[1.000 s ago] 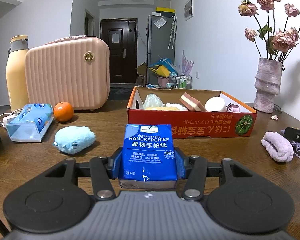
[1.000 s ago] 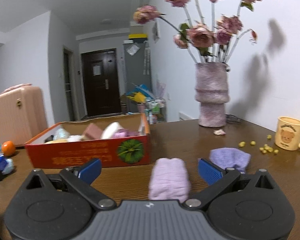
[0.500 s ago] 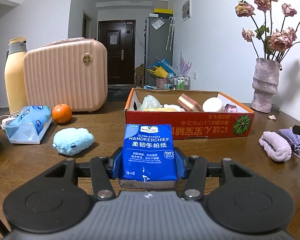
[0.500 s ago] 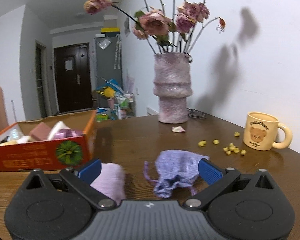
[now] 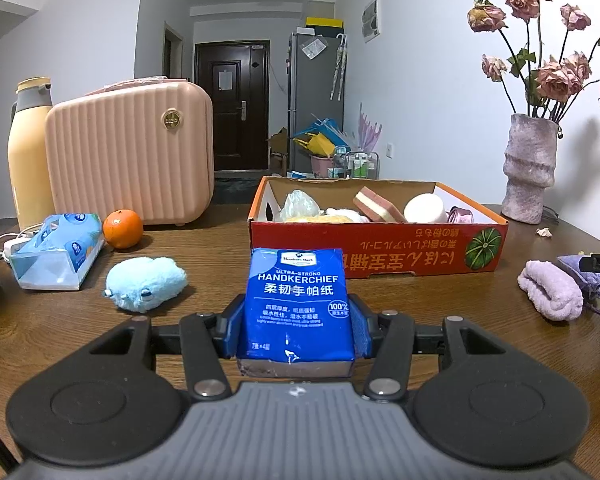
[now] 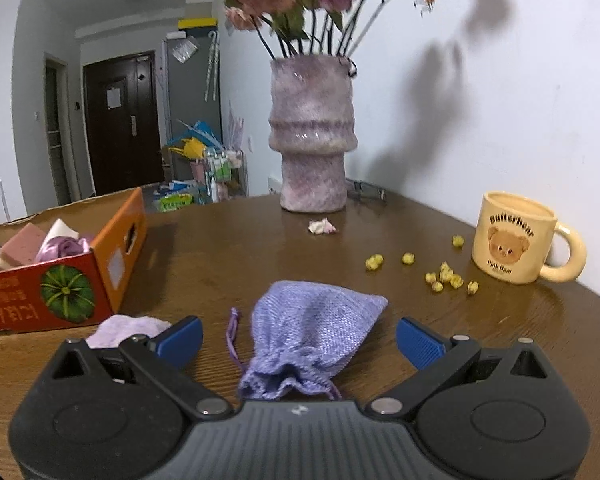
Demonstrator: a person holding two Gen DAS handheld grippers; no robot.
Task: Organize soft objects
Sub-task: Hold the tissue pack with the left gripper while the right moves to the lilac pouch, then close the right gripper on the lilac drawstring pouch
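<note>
My left gripper (image 5: 298, 326) is shut on a blue handkerchief tissue pack (image 5: 298, 304), held in front of the red cardboard box (image 5: 380, 254) that holds sponges and other soft items. My right gripper (image 6: 299, 338) is open, with a purple drawstring pouch (image 6: 306, 336) lying on the table between its blue pads (image 6: 418, 342). A rolled lilac towel (image 6: 126, 330) lies just left of the right gripper; it also shows in the left wrist view (image 5: 550, 296). A light blue plush toy (image 5: 144, 283) lies left of the tissue pack.
A pink case (image 5: 130, 152), yellow bottle (image 5: 28, 152), orange (image 5: 123, 229) and soft tissue packet (image 5: 56, 250) stand at the left. A vase of dried roses (image 6: 312, 136), a bear mug (image 6: 514, 238) and scattered yellow bits (image 6: 444, 276) are at the right.
My right gripper has swung right, from around the lilac towel to around the purple pouch. My left gripper keeps the tissue pack and has barely moved.
</note>
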